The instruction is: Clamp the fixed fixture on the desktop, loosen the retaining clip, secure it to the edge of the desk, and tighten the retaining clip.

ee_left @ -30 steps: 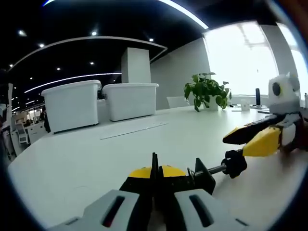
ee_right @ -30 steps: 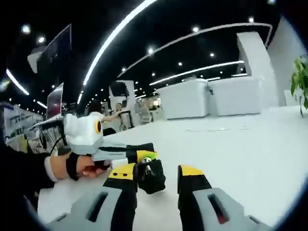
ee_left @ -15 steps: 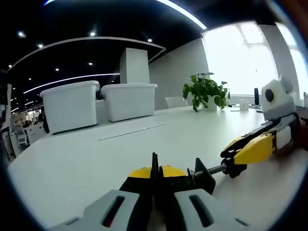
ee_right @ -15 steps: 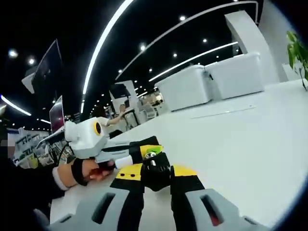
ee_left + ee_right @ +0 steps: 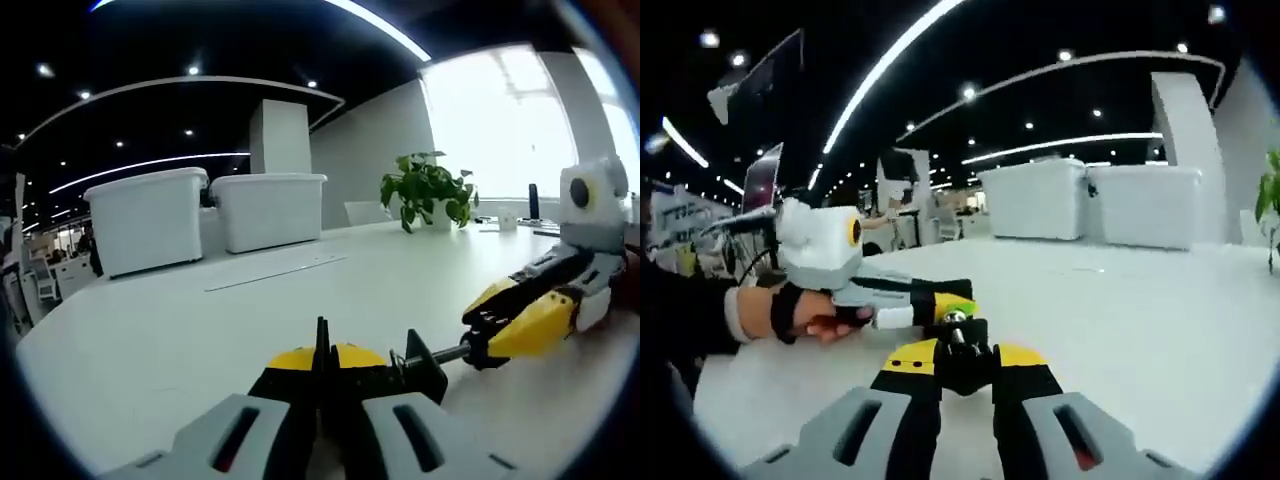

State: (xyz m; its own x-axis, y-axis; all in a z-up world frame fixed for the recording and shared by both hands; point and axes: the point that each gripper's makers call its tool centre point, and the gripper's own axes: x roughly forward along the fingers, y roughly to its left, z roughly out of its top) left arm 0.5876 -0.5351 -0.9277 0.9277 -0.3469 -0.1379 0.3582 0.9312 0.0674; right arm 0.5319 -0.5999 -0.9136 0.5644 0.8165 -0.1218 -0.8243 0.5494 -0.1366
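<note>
Plainly, both unlabelled grippers, left gripper and right gripper, grip the fixture.

Matt white desk; black plastic fixture, shiny metal screw.

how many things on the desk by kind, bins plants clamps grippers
white storage bins: 2
potted plant: 1
clamp fixture: 1
grippers: 2, left gripper, right gripper
total: 6
</note>
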